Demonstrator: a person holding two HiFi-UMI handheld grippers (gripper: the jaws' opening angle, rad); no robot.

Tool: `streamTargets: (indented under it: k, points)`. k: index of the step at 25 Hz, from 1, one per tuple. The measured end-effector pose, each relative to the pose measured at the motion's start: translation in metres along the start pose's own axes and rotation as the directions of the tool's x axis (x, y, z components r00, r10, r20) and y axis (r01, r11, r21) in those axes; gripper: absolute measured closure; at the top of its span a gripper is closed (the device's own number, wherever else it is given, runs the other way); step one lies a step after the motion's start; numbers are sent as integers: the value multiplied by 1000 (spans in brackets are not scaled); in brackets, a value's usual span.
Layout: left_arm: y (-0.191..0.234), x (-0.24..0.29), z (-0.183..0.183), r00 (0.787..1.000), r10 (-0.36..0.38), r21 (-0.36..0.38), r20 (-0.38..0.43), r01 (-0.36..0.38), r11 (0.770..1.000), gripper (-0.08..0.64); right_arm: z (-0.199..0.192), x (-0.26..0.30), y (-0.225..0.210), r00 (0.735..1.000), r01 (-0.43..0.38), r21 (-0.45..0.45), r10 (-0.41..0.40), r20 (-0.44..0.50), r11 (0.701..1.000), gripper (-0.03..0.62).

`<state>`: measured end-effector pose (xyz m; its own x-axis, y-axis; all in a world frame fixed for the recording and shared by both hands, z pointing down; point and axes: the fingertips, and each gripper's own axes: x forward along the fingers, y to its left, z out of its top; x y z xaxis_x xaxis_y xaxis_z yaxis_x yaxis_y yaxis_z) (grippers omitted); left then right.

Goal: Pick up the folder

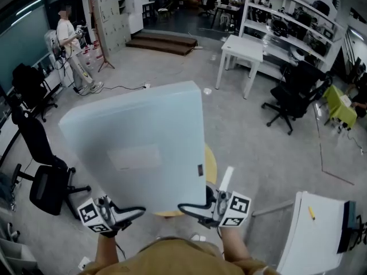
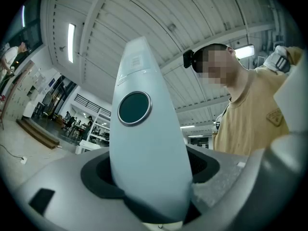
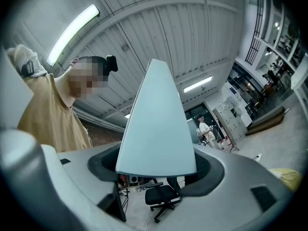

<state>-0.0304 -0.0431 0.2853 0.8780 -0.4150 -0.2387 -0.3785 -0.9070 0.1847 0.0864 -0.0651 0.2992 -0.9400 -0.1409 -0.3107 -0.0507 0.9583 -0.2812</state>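
The left gripper (image 1: 136,212) is clamped on the folder (image 1: 140,142). In the left gripper view its jaws stand fairly wide, and the dark pads press on either side of the folder's thick rounded back, which has a round finger hole (image 2: 134,108). The right gripper (image 1: 188,207) also has hold of the folder. In the right gripper view its jaws close on the two covers at the folder's opposite, open side, with a gap visible between the covers below the pads.

In the head view the two grippers meet the folder at its near edge, the left at the near left corner and the right at the near right corner. Each is held in one of the person's hands, with the marker cubes turned outward. The folder is pale blue and large. It is up in the air, tilted, with its broad face toward the camera and a pale label (image 1: 135,156) on that face.

A round yellowish table (image 1: 211,164) shows below and behind the folder, mostly hidden by it. A black office chair (image 1: 49,185) stands on the grey floor (image 1: 172,67) to the left. A white desk (image 1: 321,236) with a yellow pen (image 1: 311,212) on it is at the lower right. Farther off are a white table (image 1: 243,47), a second black chair (image 1: 295,93), white shelves (image 1: 287,22) and a person standing (image 1: 71,44) by the left wall.
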Motion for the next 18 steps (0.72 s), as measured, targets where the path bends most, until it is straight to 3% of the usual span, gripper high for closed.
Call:
streamTargets:
  k: [18]
  points:
    - [0, -1, 4, 1000, 10, 10, -11, -9, 1000, 209, -1, 4, 0, 1000, 1, -8, -1, 2, 1000, 278]
